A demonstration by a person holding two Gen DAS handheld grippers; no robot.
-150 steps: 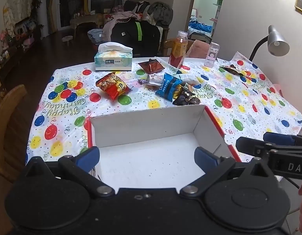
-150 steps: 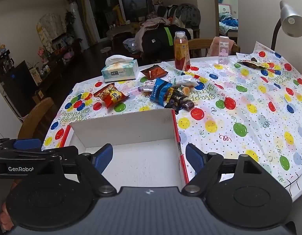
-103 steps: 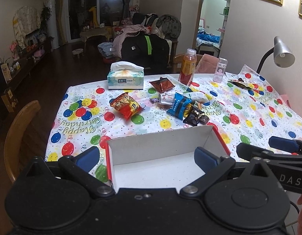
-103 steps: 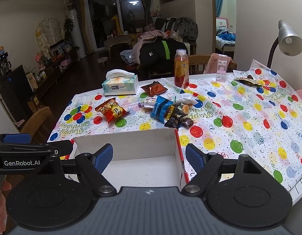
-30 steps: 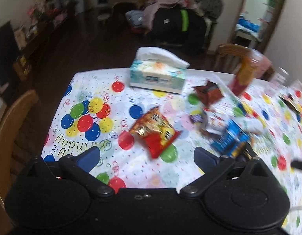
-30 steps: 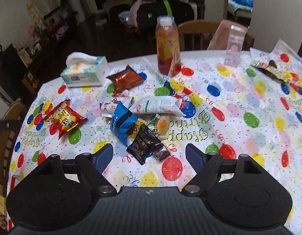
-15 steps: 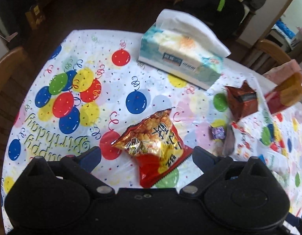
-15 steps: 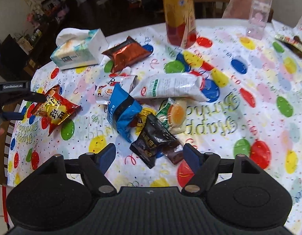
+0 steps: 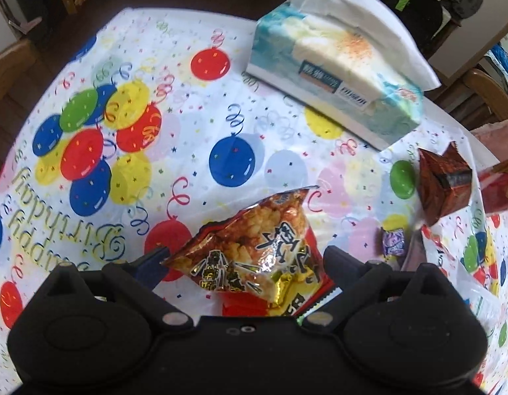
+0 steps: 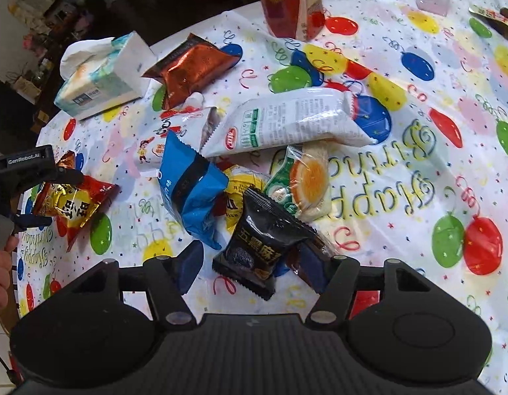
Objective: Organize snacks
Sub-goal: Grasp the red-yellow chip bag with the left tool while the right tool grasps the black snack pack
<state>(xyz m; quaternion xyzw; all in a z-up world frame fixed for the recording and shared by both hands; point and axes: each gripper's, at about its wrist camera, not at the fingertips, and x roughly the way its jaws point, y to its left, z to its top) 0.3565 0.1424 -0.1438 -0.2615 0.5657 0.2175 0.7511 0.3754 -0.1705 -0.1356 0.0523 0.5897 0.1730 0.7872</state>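
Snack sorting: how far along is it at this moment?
Nothing looks sorted yet: every packet lies loose on the tablecloth, and no box shows in either view. In hand: the left hand-held gripper is open around the red chip bag, and the right hand-held gripper is open around the black packet. Left: the blue packet, white packet, brown packet and the smaller ones.

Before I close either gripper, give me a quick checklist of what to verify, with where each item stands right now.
1. Left gripper open around the red snack bag: ok.
2. Right gripper open around the black packet: ok.
3. Black packet clear of neighbours: not ok, it overlaps the blue bag and a packet beneath.
4. Red snack bag lying alone: ok.
5. Tissue box clear of the left jaws: ok.
6. Box to drop snacks into: cannot tell, out of view.
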